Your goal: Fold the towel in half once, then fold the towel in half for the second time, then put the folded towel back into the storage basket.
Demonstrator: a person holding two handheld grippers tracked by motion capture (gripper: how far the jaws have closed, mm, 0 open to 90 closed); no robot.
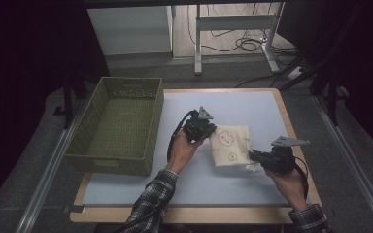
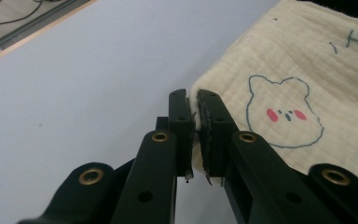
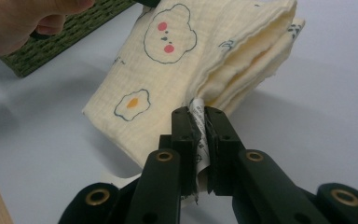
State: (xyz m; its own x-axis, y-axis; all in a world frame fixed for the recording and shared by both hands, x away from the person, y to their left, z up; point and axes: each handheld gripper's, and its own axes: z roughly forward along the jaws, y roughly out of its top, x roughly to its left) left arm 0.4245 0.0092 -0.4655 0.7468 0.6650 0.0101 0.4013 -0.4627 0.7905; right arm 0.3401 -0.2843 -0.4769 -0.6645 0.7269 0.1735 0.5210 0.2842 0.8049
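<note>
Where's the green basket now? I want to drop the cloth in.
High view: green basket sits at the table's left, beside the left gripper.

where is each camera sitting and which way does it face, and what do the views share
High view: above the person's side of the table, looking forward and down; both forearms, left gripper and right gripper enter from below.
Left gripper view: rides the left gripper, looking along its jaws, which pinch an edge of the folded cloth.
Right gripper view: rides the right gripper, jaws closed on the cloth's white tag; a hand and the green basket lie beyond.
Shared: all three show the cloth, with its bear face print.
</note>
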